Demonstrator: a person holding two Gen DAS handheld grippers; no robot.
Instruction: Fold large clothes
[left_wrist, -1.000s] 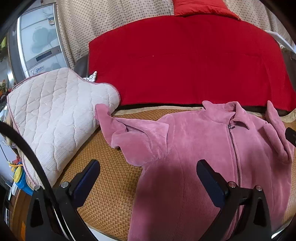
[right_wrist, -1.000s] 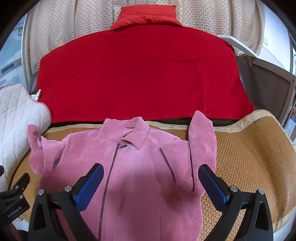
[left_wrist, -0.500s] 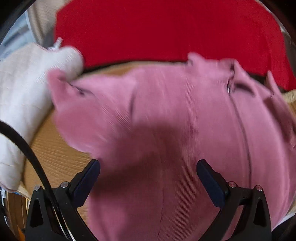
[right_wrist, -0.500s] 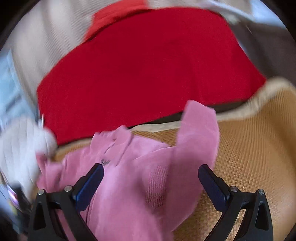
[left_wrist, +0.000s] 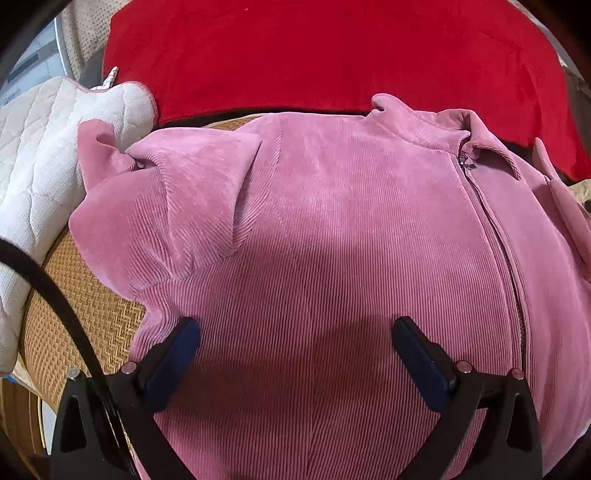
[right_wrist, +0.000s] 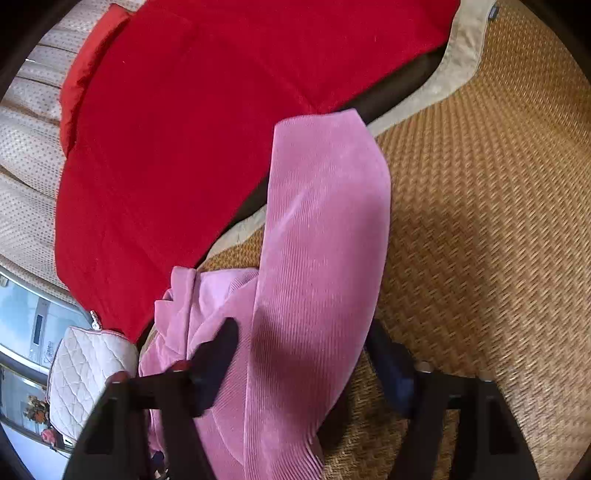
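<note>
Woven straw matting (right_wrist: 498, 229) covers the bed, with a red blanket (left_wrist: 332, 55) along its far edge and a quilted white pad (left_wrist: 33, 155) at the left edge. On the mat lies the pink corduroy jacket (left_wrist: 351, 240), zipped, front up. The left gripper (left_wrist: 295, 354) hangs spread wide over its body; the right gripper (right_wrist: 299, 354), jaws apart, straddles the right sleeve (right_wrist: 325, 221), possibly touching it. Soft, thick and limp, the jacket should fold best gripped at cuff and hem; the pad crowds its left sleeve (left_wrist: 155, 206).
</note>
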